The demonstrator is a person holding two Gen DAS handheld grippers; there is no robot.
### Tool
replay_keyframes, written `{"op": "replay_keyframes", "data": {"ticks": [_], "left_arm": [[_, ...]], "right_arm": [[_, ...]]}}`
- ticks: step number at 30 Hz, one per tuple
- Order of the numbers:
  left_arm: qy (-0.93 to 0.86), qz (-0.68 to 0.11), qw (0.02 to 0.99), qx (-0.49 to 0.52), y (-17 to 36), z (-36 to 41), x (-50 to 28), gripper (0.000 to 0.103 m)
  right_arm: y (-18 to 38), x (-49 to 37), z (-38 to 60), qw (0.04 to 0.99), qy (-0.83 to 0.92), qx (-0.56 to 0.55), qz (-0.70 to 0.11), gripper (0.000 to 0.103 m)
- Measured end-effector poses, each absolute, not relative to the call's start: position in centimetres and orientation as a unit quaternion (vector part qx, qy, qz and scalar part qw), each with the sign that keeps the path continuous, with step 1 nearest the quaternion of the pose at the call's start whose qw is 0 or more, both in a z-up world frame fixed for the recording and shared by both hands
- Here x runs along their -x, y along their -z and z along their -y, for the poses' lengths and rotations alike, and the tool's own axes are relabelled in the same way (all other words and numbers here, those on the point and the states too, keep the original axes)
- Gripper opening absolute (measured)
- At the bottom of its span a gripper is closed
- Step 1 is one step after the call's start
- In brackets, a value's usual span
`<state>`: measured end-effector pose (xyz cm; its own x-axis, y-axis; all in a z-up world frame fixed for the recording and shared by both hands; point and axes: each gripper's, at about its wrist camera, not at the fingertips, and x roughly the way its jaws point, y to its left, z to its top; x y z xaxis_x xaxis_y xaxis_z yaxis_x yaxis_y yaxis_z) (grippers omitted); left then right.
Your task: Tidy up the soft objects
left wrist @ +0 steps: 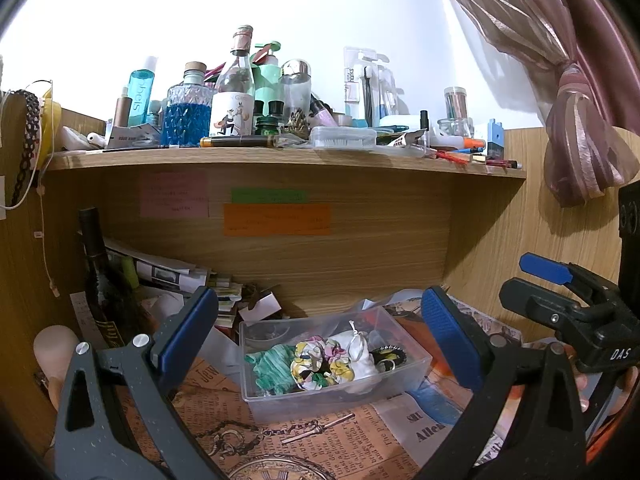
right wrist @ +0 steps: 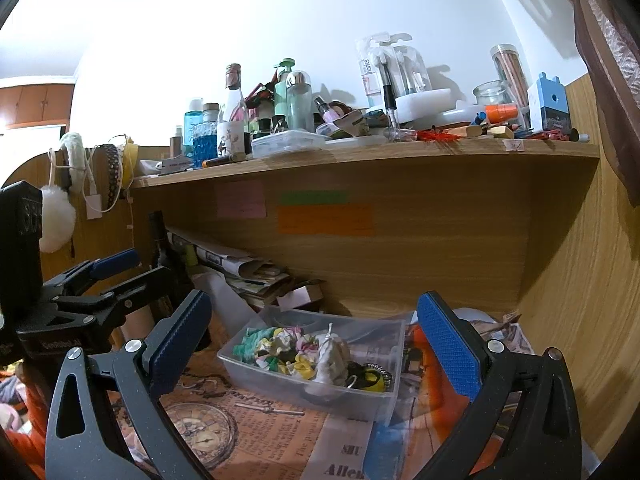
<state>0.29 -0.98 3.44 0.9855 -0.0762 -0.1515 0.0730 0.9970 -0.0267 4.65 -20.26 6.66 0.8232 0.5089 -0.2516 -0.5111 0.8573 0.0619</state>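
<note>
Both our grippers hover with their fingers spread, nothing between them, over a clear box of soft things.

We see our left gripper (left wrist: 320,344) and our right gripper (right wrist: 316,350) both released and empty, side by side above the newspaper-print cover (left wrist: 344,444) on the desk. The clear plastic box (right wrist: 280,386) sits on that cover, under the wooden shelf (left wrist: 280,158) crowded with bottles. Inside the box lie a green scrunchie (left wrist: 269,367), a floral scrunchie (left wrist: 316,364), a white cloth pouch (right wrist: 331,354) and, just beside the pouch, a black and yellow band (right wrist: 370,378).
</note>
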Motion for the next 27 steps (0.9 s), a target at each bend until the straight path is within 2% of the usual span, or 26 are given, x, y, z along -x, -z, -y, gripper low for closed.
{"op": "replay_keyframes", "data": {"ticks": [27], "left_arm": [[0.042,-0.081,0.996,0.008,-3.29,0.69,-0.57,0.103]], "right_arm": [[-6.18,-4.9,19.89,0.952,-0.272,0.0,-0.138,0.103]]}}
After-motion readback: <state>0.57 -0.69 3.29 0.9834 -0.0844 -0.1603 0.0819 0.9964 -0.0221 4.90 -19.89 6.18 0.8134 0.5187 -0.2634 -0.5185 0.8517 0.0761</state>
